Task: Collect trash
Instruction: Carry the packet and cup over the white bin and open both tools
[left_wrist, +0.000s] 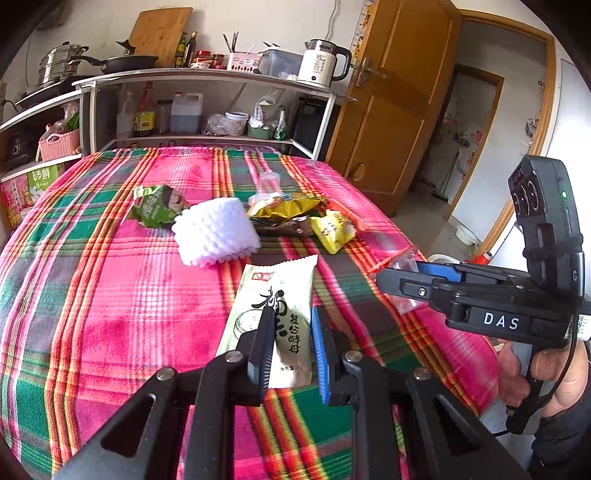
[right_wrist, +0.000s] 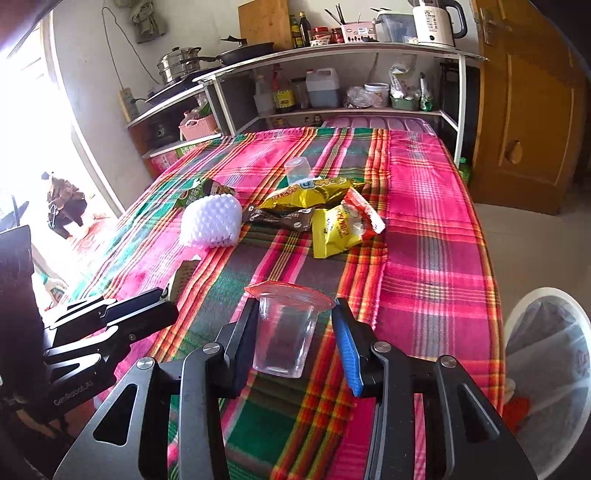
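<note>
My left gripper (left_wrist: 293, 314) is shut on a pale green and white sachet (left_wrist: 280, 288), which sticks up between its fingers over the plaid table (left_wrist: 92, 295). The right wrist view shows the left gripper (right_wrist: 171, 295) at the left, with the sachet's end (right_wrist: 183, 275) poking out of its tips. At the table's near right edge, my right gripper (right_wrist: 295, 302) is shut on a small clear plastic cup (right_wrist: 284, 336) with a torn red lid. Seen side-on from the left, the right gripper (left_wrist: 399, 269) has the cup (left_wrist: 404, 264) in its tips.
Mid-table lie a white foam net (right_wrist: 212, 221), a green wrapper (left_wrist: 159, 208), yellow packets (right_wrist: 332, 232), a brown wrapper (right_wrist: 280, 216) and a second clear cup (right_wrist: 297, 170). A white lined bin (right_wrist: 546, 362) stands at the right. A shelf unit (right_wrist: 369, 48) lines the wall behind the table.
</note>
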